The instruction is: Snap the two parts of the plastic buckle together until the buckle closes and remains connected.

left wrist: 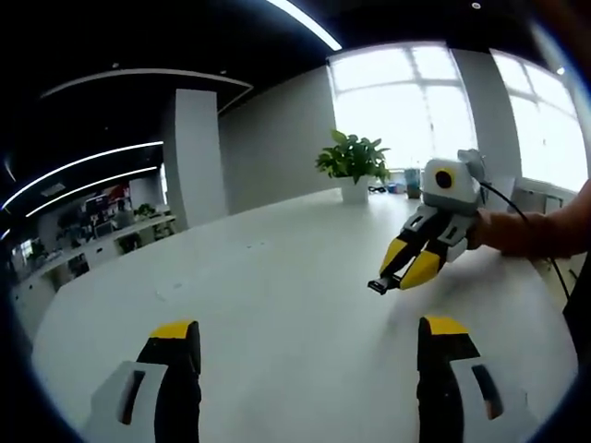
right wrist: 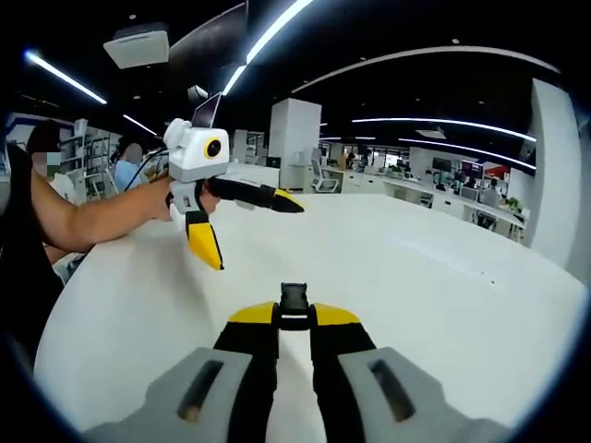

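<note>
In the left gripper view my left gripper (left wrist: 309, 337) stood wide apart with nothing between its yellow-tipped jaws, hovering over the bare white table (left wrist: 277, 277); to the far right my right gripper (left wrist: 399, 275) came in, pinched narrow on a small black buckle part (left wrist: 379, 286) that stuck out past its tips, held clear of the table so that, I judged, the mating end stayed free; a potted plant (left wrist: 353, 166) sat far off by the windows.

In the right gripper view my right gripper (right wrist: 295, 317) held that black buckle part (right wrist: 294, 302) upright between its closed tips; my left gripper (right wrist: 242, 226) hung to the far left, splayed and empty; I could not find the second buckle half, so the joining looked not yet begun.
</note>
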Demonstrator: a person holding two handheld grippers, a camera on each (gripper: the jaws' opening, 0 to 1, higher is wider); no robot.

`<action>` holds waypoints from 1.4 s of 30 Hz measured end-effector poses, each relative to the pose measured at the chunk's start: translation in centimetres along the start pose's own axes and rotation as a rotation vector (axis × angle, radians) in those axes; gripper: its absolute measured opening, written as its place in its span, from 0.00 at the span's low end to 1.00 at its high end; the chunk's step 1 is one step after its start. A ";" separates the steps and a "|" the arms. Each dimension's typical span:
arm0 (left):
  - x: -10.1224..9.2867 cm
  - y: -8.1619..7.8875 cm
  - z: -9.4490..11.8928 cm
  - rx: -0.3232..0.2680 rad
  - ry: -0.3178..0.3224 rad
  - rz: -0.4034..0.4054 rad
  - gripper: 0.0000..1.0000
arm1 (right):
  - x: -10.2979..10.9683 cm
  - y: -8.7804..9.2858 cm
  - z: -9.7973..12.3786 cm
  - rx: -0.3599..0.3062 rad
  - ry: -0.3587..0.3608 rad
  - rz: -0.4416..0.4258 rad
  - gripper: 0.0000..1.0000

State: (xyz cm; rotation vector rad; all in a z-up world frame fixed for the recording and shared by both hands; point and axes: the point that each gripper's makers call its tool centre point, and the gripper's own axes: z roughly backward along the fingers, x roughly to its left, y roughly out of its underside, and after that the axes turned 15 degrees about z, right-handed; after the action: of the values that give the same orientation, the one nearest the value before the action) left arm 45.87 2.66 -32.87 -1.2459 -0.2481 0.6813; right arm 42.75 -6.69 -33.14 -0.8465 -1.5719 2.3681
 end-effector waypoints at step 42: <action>0.6 0.2 -0.1 0.010 -0.030 -0.007 0.99 | -2.3 1.3 -0.8 0.059 0.034 -0.009 0.11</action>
State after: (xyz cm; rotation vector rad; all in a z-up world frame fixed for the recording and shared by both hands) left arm 46.30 2.97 -33.17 -1.2254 -0.2735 0.6949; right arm 45.27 -7.66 -33.67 -0.8611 -1.4827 2.3676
